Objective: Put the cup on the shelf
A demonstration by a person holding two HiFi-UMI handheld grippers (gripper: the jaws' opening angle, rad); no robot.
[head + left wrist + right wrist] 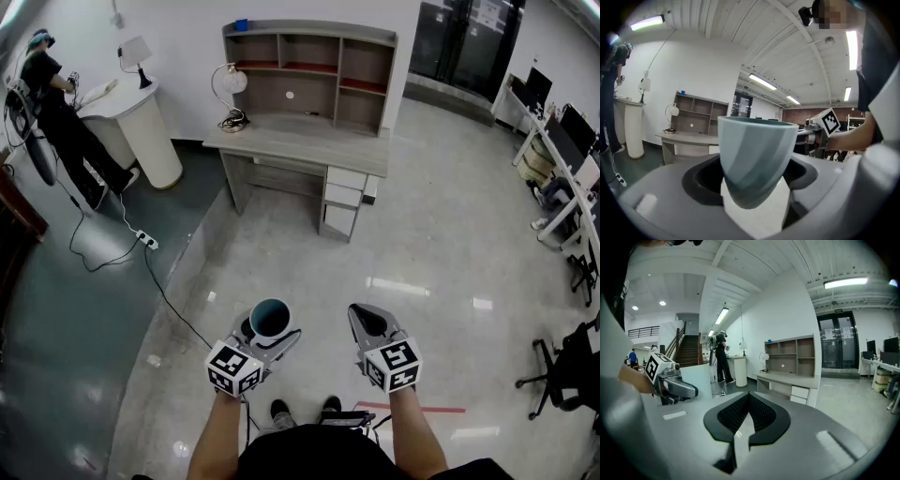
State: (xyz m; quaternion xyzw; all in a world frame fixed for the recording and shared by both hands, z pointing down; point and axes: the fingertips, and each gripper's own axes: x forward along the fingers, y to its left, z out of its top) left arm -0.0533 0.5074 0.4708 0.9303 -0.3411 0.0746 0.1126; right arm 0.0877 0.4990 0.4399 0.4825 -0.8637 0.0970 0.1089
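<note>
**Cup gripped, well apart from shelf**

Lower centre, the left gripper has its wide-set jaws clamped on the upright teal cup; the shelf stands top centre, well apart; rightward, the right gripper is closed and empty.

The cup in your grip looks smooth, with a soft satin sheen — ceramic or plastic, it is hard to say which. Your left gripper and right gripper both have matt grey plastic shells, smooth to the eye. The right one's pads are dark and finely ribbed, like rubber. Ahead of you, the desk and its shelf show a dull wood-look laminate. The floor is polished and glossy — it mirrors the ceiling lights.
</note>
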